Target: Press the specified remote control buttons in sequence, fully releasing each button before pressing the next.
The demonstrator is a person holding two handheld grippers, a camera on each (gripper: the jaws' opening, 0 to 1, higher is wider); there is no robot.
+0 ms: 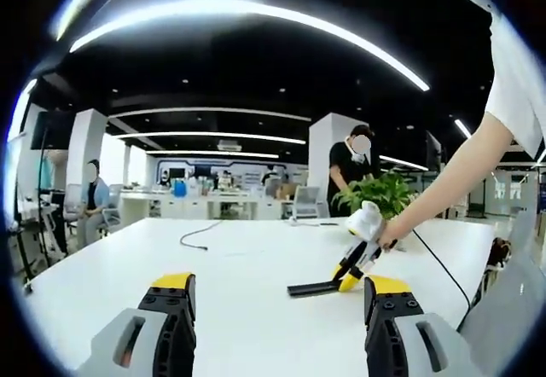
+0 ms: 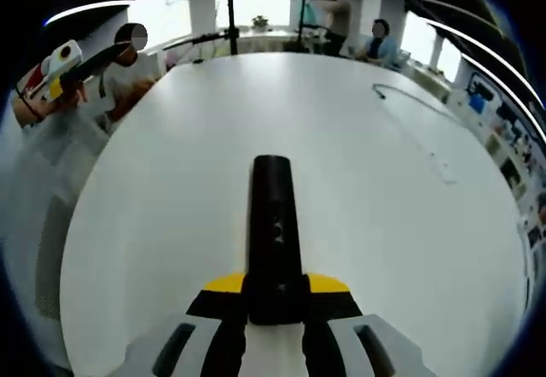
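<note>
A black remote control (image 2: 273, 223) points straight away from my right gripper (image 2: 275, 296), whose yellow-tipped jaws are shut on its near end. Small buttons show along its top face. In the left gripper view the same remote (image 1: 312, 289) sticks out leftward, low over the white table (image 1: 230, 309), gripped by the right gripper (image 1: 351, 268) in a person's hand. My left gripper (image 1: 281, 296) stands wide open in the air with nothing between its fingers, short of the remote. In the right gripper view the left gripper (image 2: 60, 66) appears at the upper left, off the table's edge.
A thin black cable (image 1: 200, 234) lies on the far part of the table, also seen as a cable (image 2: 409, 108) at the right. A potted plant (image 1: 380, 194) stands behind the right gripper. People sit and stand at desks beyond the table.
</note>
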